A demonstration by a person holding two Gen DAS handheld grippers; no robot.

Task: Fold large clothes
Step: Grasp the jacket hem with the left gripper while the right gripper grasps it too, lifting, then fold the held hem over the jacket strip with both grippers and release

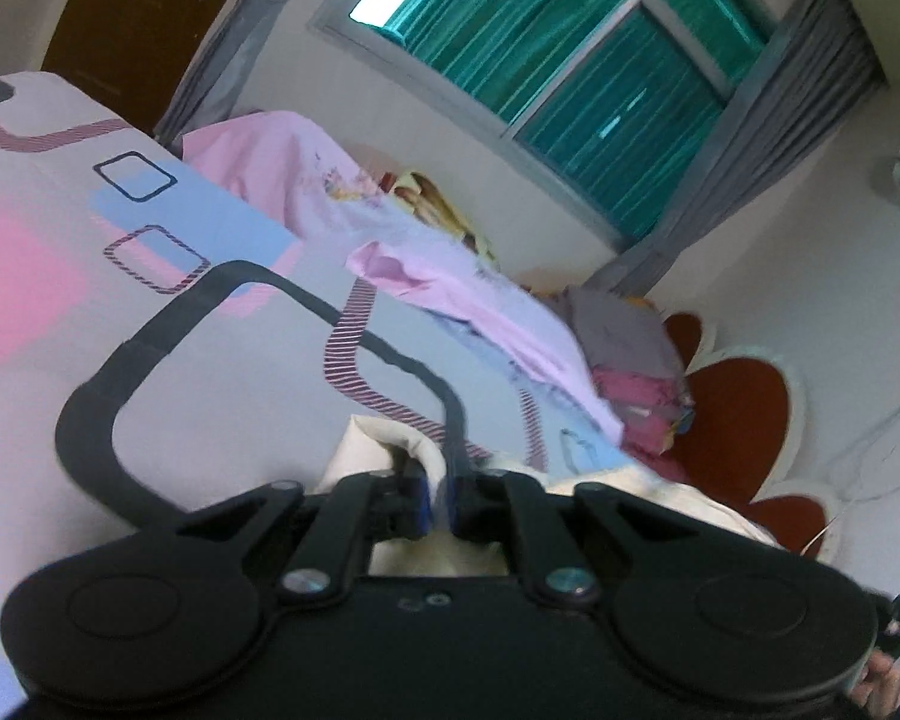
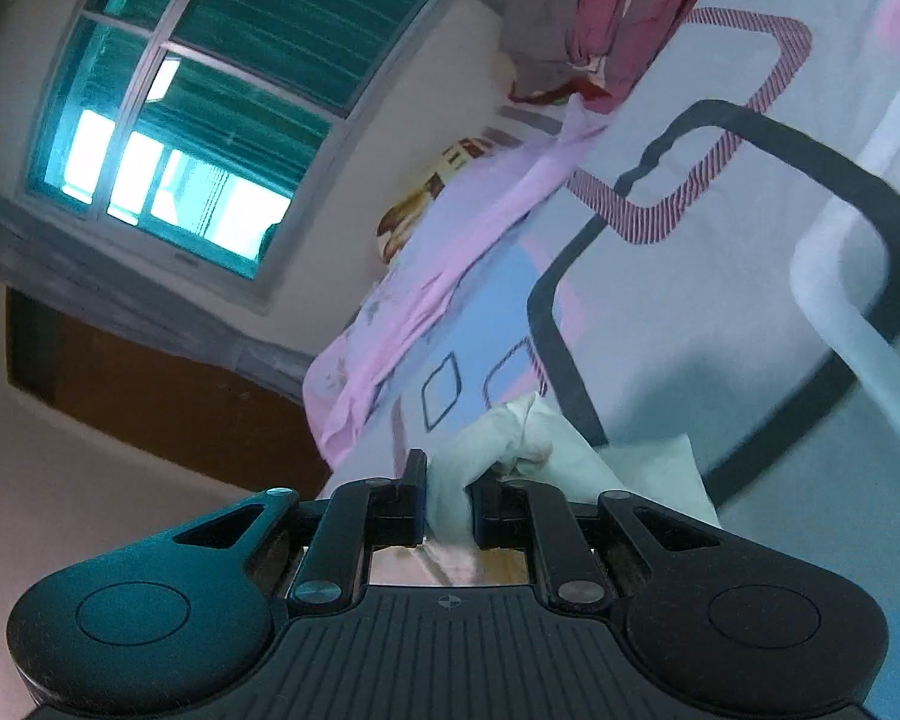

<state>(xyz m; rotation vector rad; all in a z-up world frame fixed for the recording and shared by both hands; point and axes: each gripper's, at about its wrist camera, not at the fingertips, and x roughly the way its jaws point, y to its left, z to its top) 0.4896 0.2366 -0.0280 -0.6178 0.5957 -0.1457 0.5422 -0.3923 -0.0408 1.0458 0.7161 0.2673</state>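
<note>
The cream garment (image 1: pixel 378 450) is the piece being folded, and it sits low over the bed, pinched at two places, one by each claw. The bed (image 1: pixel 222 372) fills most of both views, covered by a pale sheet printed with dark rounded outlines, striped loops and pink and blue patches. Behind it a teal-shaded window (image 1: pixel 558 54) with grey curtains lights the wall.

Along the far edge of the bed lies a lilac-pink garment (image 1: pixel 450 282), loosely spread, and beyond it a heap of grey and magenta clothes (image 1: pixel 636 384) near the red-and-white headboard (image 1: pixel 732 402); I take these for the waiting or finished pile, set well apart from the working area.

The left claw (image 1: pixel 437 501) is closed tight on a bunched fold of the cream cloth. The right claw (image 2: pixel 447 510) also grips cream fabric (image 2: pixel 510 438), which bulges up between its jaws. Holding two points at once looks meant to keep an edge taut, so the cloth can be laid flat or doubled over. How much of it already rests on the sheet I cannot tell.
</note>
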